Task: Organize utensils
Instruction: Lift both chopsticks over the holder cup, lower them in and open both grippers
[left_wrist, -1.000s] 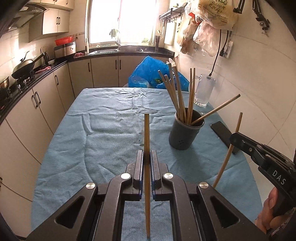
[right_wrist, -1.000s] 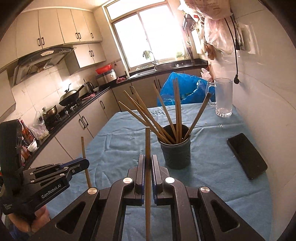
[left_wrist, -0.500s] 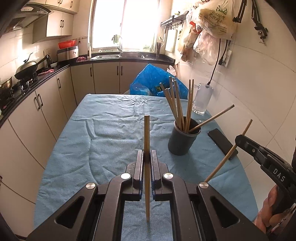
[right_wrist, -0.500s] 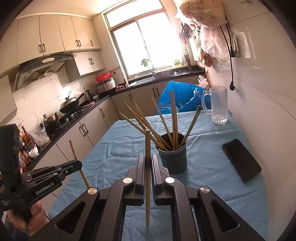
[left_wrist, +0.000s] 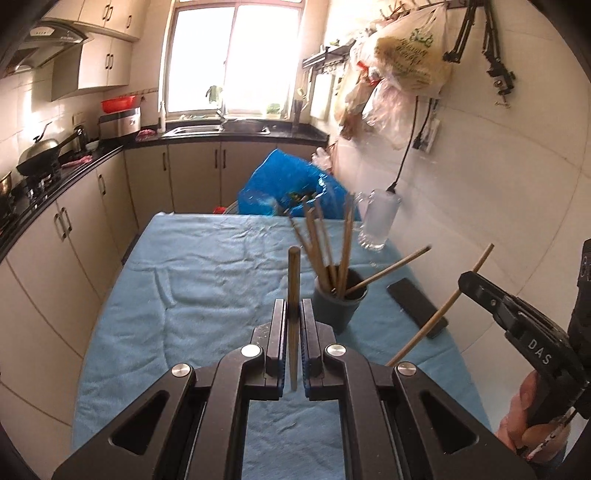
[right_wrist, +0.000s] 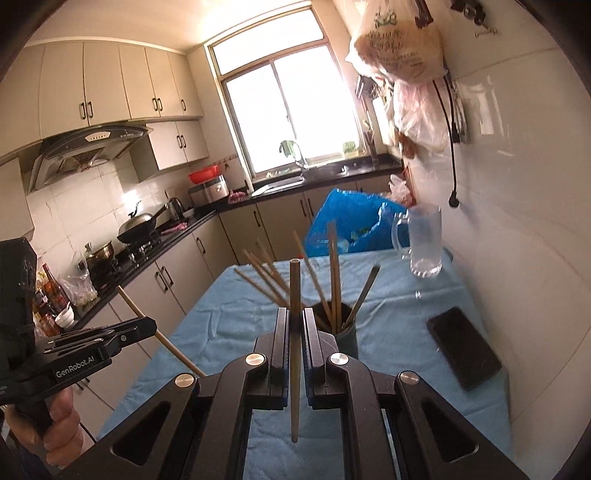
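My left gripper (left_wrist: 293, 308) is shut on an upright wooden chopstick (left_wrist: 294, 277), held above the blue-clothed table (left_wrist: 192, 280). Just ahead and to its right stands a dark grey holder cup (left_wrist: 338, 310) with several chopsticks fanned out of it. At the right edge of the left wrist view my right gripper (left_wrist: 466, 282) grips another chopstick (left_wrist: 441, 310) at a slant. In the right wrist view my right gripper (right_wrist: 294, 314) is shut on its chopstick (right_wrist: 294, 284), with the cup (right_wrist: 349, 338) close behind. The left gripper (right_wrist: 149, 325) shows there low on the left.
A black phone (right_wrist: 463, 347) lies on the cloth right of the cup, near the white wall. A glass mug (right_wrist: 424, 243) stands at the far right corner, and a blue bag (left_wrist: 291, 188) sits behind the table. Cabinets and a stove with a wok (right_wrist: 138, 225) run along the left.
Both grippers have risen with their chopsticks still gripped. The cup and table now sit lower and farther off in both views.
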